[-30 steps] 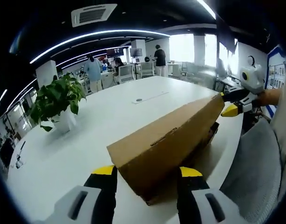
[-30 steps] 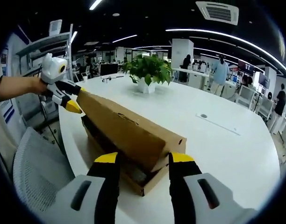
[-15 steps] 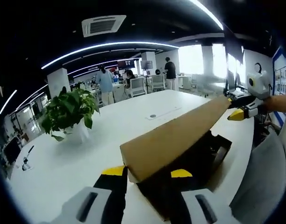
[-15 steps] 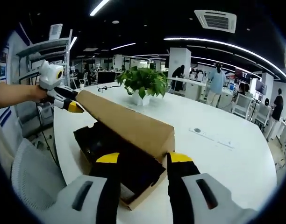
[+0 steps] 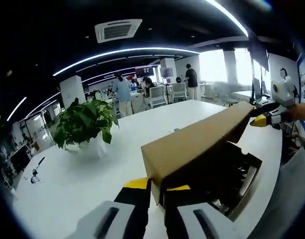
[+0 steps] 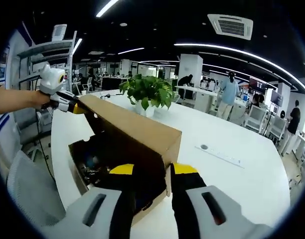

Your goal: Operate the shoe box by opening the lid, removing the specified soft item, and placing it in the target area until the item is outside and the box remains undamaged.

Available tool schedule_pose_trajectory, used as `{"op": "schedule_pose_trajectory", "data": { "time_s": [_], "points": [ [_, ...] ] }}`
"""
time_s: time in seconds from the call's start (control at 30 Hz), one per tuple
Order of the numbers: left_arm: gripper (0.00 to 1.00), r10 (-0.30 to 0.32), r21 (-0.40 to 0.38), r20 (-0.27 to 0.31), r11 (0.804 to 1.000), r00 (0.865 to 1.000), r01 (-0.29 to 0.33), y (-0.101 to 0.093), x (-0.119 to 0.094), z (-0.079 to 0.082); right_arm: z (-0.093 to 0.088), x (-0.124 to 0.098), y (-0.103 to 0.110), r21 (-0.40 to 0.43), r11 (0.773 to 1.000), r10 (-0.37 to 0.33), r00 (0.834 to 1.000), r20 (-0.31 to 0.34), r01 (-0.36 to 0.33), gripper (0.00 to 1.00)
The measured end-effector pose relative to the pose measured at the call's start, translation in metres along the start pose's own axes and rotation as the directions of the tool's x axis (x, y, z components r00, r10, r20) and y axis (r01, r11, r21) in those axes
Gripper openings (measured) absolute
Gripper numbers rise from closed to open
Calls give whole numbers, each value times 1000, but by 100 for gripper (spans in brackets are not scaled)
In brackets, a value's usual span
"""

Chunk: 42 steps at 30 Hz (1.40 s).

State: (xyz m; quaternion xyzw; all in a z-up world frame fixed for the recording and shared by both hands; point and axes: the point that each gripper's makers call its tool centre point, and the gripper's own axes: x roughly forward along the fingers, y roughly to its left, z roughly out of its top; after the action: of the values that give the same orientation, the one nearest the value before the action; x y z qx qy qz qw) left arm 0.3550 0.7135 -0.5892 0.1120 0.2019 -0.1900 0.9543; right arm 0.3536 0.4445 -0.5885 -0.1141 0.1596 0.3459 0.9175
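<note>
a white table (image 5: 68, 184) spreads out beyond both sets of fingers in an open office, carrying a brown cardboard shoe box (image 6: 87, 164) that sits directly ahead of the jaws in each view. its lid (image 6: 135, 132) stands raised on edge above the base, one end corner between the yellow-tipped jaws of the left gripper (image 5: 156, 185), the opposite corner between those of the right gripper (image 6: 153, 169); each pair is drawn nearly together on the cardboard, with only a narrow gap left. in the right gripper view the left gripper shows again at the lid's far corner, held in a hand (image 6: 35, 98). under the lifted lid the box interior (image 5: 227, 174) is dark, with something lying inside, too shadowed to identify. a potted plant (image 5: 87, 124) stands on the table well beyond the fingertips and to their left in the left gripper view. office workers (image 5: 123, 92) stand among desks far behind.
</note>
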Motion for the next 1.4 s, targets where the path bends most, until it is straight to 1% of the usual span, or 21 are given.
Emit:
{"op": "schedule_pose_trajectory", "data": {
  "time_s": [0.03,0.1,0.2,0.23,0.37,0.53,0.57,0.7,0.9,1.0,1.23,1.4],
  "points": [
    [6,-7,-4,5,1000,1000,7,0,1,1,1,1,-2,-12,1000,-1,1000,0,1,22],
    [6,3,-4,6,1000,1000,-3,2,3,3,0,3,-5,-33,999,-8,1000,-5,8,19],
    [5,9,0,10,1000,1000,-9,5,5,4,-4,5,-10,-24,1000,-15,1000,-14,15,15],
    [5,8,-3,12,1000,1000,-8,5,6,5,-9,6,-11,-20,1000,-17,999,-31,16,14],
    [5,7,-13,22,1000,1000,-7,6,7,7,-20,9,-12,-31,999,-24,998,-56,22,12],
    [5,5,-18,31,1000,1000,-5,9,12,10,-36,14,-17,-40,998,-51,995,-90,48,9],
    [5,6,-19,32,1000,999,-5,9,12,11,-40,15,-19,-41,998,-57,993,-105,53,8],
    [5,6,-18,37,1000,999,-5,13,17,14,-50,20,-23,-38,997,-70,989,-126,66,7],
    [5,4,-15,39,1000,999,-4,16,24,18,-58,28,-32,-34,995,-100,985,-139,96,4],
    [5,3,-15,39,1000,999,-3,18,28,20,-61,33,-34,-17,995,-96,984,-147,94,3],
    [5,1,-20,41,1000,999,0,23,37,23,-65,46,-34,-10,996,-87,983,-161,87,2],
    [5,0,-27,42,1000,999,1,26,43,25,-65,50,-37,16,995,-91,982,-164,95,2]
  ]
}}
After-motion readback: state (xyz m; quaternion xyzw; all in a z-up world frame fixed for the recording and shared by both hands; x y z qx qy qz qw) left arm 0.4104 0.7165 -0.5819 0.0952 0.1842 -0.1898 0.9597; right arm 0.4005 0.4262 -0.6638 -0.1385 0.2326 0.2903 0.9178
